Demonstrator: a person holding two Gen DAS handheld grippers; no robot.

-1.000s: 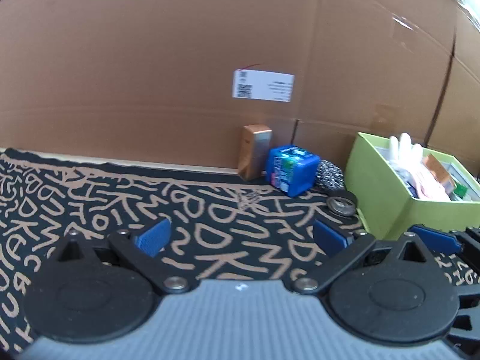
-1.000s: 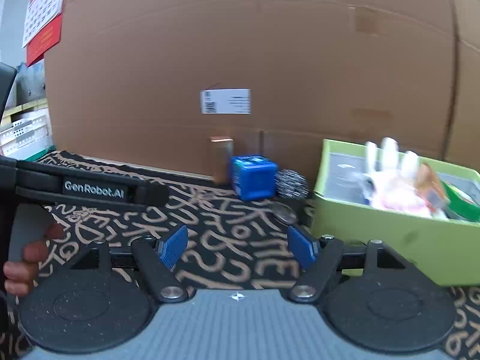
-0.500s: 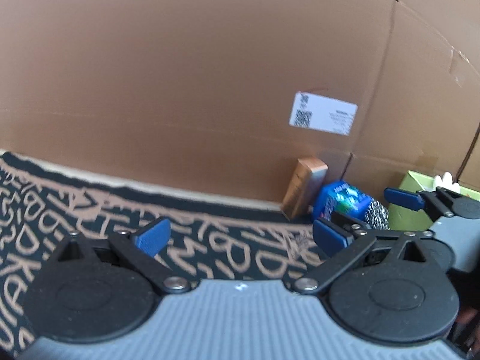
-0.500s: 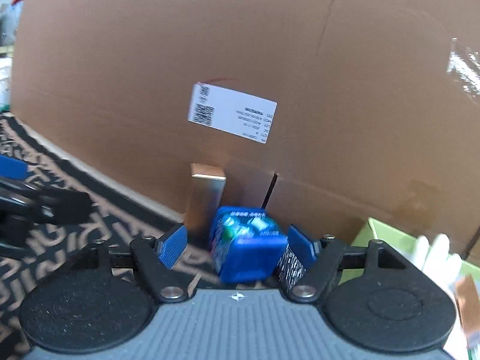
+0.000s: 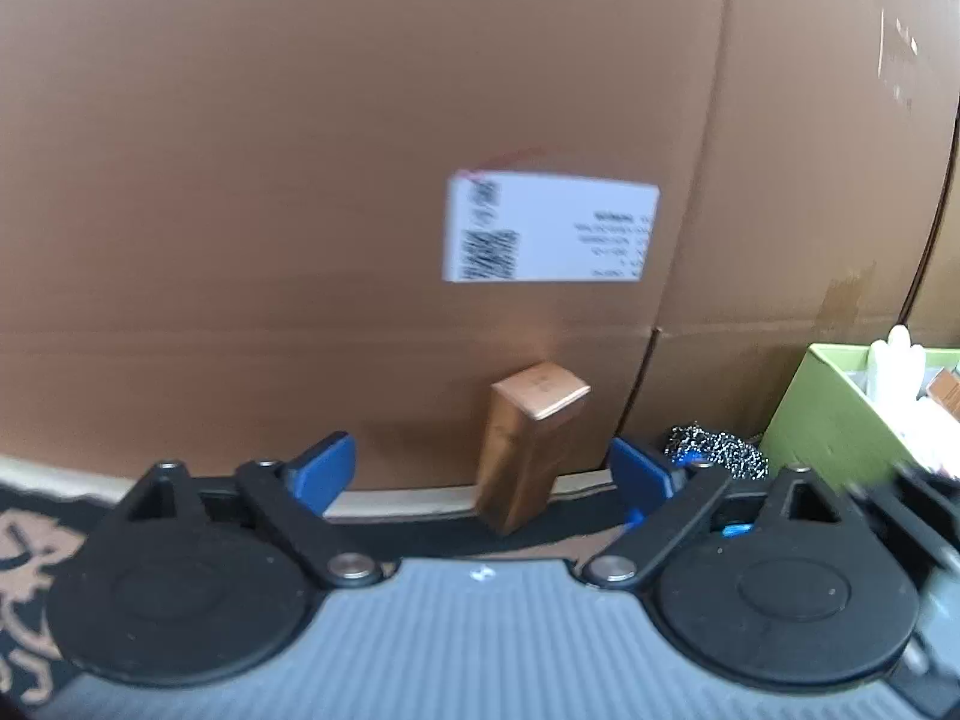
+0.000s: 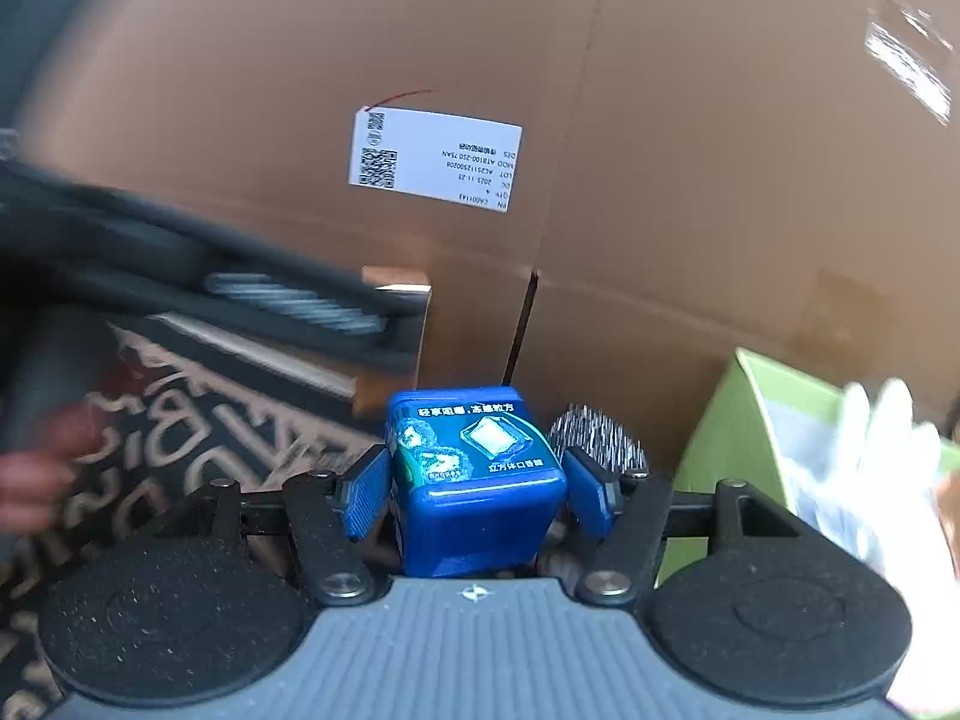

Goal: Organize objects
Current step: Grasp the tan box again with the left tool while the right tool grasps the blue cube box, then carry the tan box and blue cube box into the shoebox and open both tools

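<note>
In the right wrist view my right gripper point(image 6: 474, 489) has its blue pads on both sides of a blue cube-shaped box point(image 6: 474, 480), close to or touching its sides. In the left wrist view my left gripper point(image 5: 483, 471) is open, and a tall copper-brown box point(image 5: 528, 456) stands upright between its fingers, against the cardboard wall. A steel scouring ball point(image 5: 717, 450) lies right of it, and shows behind the blue box in the right wrist view point(image 6: 594, 435).
A big cardboard wall point(image 5: 360, 180) with a white label point(image 5: 549, 231) closes the back. A green bin point(image 5: 834, 426) holding white gloves and other items stands at right, also seen in the right wrist view point(image 6: 744, 420). A black patterned mat point(image 6: 180, 438) covers the surface.
Both grippers moved forward toward the wall. The right gripper closed in around the blue box. The left gripper came up to the copper-brown box, which now stands between its open fingers.
</note>
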